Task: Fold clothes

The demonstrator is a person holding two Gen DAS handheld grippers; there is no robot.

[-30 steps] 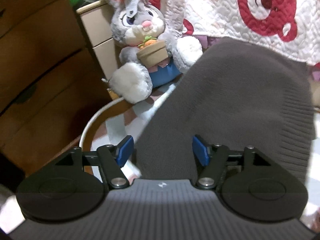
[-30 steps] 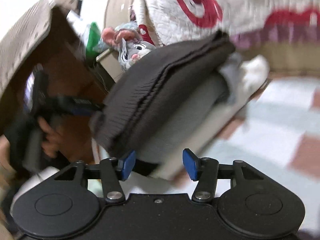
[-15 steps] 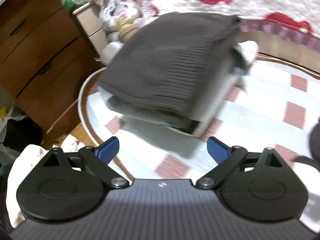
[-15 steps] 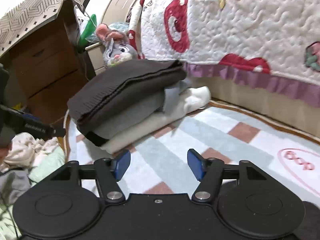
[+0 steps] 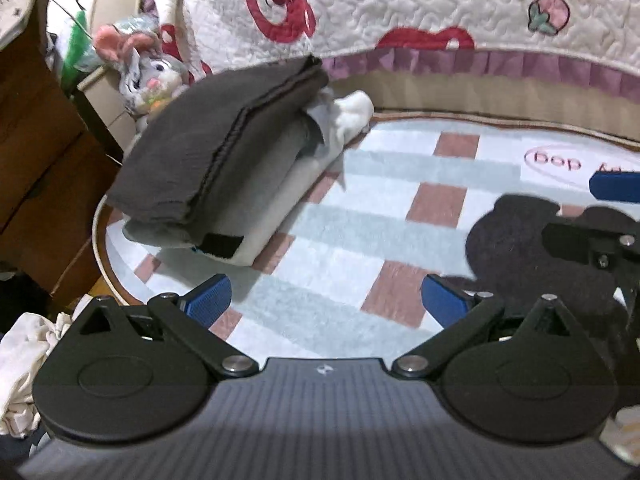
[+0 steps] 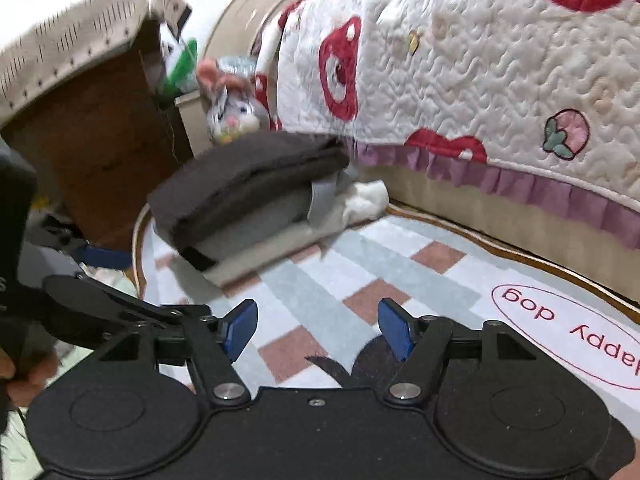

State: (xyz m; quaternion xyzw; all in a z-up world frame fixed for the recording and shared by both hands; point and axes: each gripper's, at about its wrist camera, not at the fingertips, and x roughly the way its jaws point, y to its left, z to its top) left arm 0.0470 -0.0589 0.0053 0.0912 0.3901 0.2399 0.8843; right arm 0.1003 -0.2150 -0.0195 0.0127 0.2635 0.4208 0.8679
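Here, rug (image 6: 420, 276) lettered "happy dog" (image 6: 572, 324), folded clothes (image 6: 248, 184) stacked behind

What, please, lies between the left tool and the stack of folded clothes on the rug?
Nothing visible: only bare checked rug separates the left tool, its jaws opening and empty, from the stack of folded clothes.

checked rug (image 5: 360, 216) beside quilted bed (image 5: 440, 8); wooden dresser (image 5: 36, 140) at left.

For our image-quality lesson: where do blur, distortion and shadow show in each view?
Left wrist view: folded dark grey knit sweater slightly smeared, left gripper sharp, dark shadow on checked rug. Right wrist view: fisheye bends quilted bedspread; stack edges blurred.
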